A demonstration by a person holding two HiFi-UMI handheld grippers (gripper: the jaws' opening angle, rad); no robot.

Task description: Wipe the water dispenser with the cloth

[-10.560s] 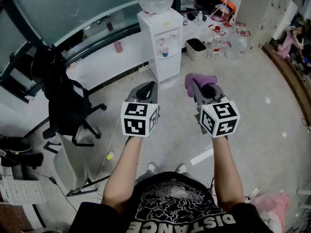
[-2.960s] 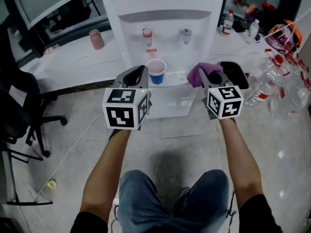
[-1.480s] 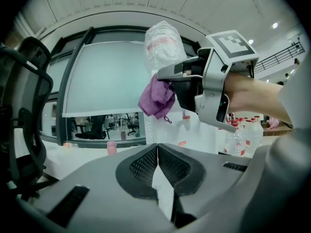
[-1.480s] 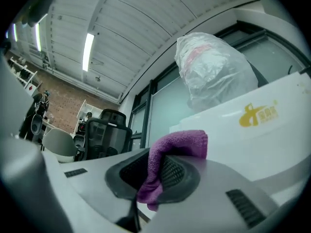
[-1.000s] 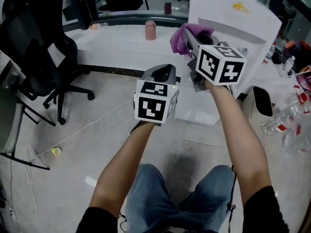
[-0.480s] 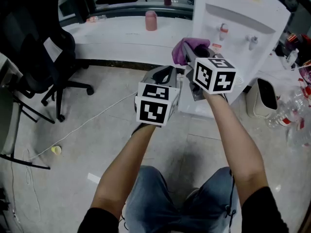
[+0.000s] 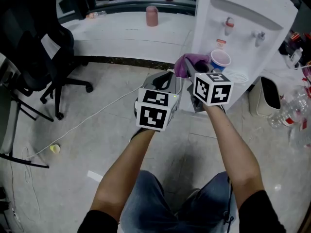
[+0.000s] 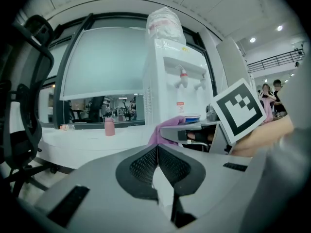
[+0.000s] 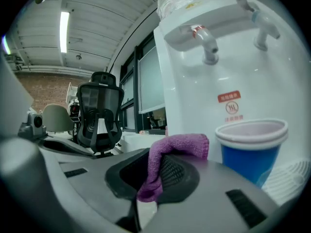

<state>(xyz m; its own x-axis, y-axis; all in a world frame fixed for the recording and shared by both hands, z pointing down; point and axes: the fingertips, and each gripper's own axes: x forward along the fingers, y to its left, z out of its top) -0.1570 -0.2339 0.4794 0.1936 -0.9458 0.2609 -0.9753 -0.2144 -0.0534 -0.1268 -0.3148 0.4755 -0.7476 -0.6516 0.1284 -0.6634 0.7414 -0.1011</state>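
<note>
The white water dispenser (image 7: 243, 38) stands at the upper right, with two taps and a blue paper cup (image 7: 219, 60) on its drip tray. My right gripper (image 7: 188, 69) is shut on a purple cloth (image 7: 188, 63), held low against the dispenser's left front corner, just left of the cup. In the right gripper view the cloth (image 9: 167, 159) drapes over the jaws beside the cup (image 9: 251, 147). My left gripper (image 7: 164, 79) is shut and empty, close beside the right one, short of the dispenser (image 8: 170, 86).
A white ledge (image 7: 121, 30) runs along the window with a pink tumbler (image 7: 152, 16) on it. A black office chair (image 7: 34, 47) stands at the left. A white bin (image 7: 267, 98) and plastic bottles (image 7: 291, 118) sit right of the dispenser. A cable (image 7: 92, 118) crosses the floor.
The right gripper has brought the cloth down the dispenser's left front, from near the top a second ago to the level of the cup. The left gripper stays beside it.
</note>
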